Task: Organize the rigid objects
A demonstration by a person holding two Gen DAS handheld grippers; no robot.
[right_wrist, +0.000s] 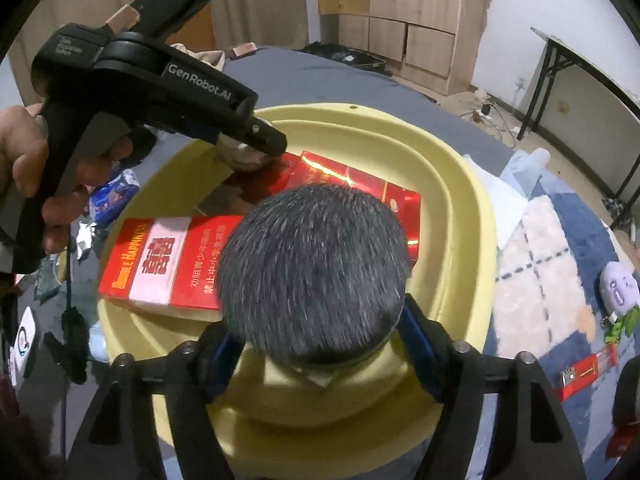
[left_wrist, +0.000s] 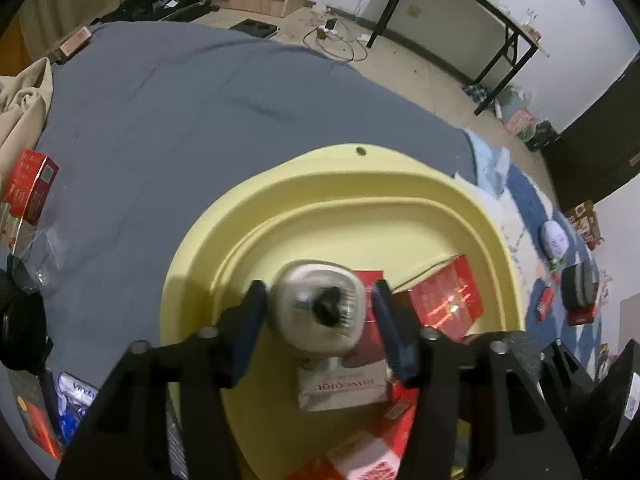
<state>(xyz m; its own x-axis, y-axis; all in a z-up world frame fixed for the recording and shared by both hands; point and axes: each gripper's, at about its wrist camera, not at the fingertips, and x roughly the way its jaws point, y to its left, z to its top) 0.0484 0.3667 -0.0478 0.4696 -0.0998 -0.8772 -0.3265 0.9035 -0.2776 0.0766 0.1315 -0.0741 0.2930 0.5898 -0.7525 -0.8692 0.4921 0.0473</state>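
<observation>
A yellow basin (left_wrist: 192, 280) stands on the grey sheet and holds several red boxes (left_wrist: 444, 296) and a beige lettered box (left_wrist: 340, 388). My left gripper (left_wrist: 319, 286) hangs over it. A blurred beige-silver rounded object (left_wrist: 316, 308) sits between its fingers, with a thin gap at each pad. In the right wrist view my right gripper (right_wrist: 318, 328) brackets a round dark grey speckled object (right_wrist: 316, 272) above the basin (right_wrist: 460, 216), and its pads look just off the object's sides. Under that object lies a long red and white carton (right_wrist: 160, 264). A hand holds the left gripper (right_wrist: 248, 152) at upper left.
The grey sheet (left_wrist: 180, 112) spreads behind the basin, with a red box (left_wrist: 30, 184) and plastic wrappers at its left edge. On the right lie a blue and white quilt (right_wrist: 536, 248), a purple plush (right_wrist: 618, 282) and a red lighter-like item (right_wrist: 586, 372). A black folding table (left_wrist: 460, 12) stands beyond.
</observation>
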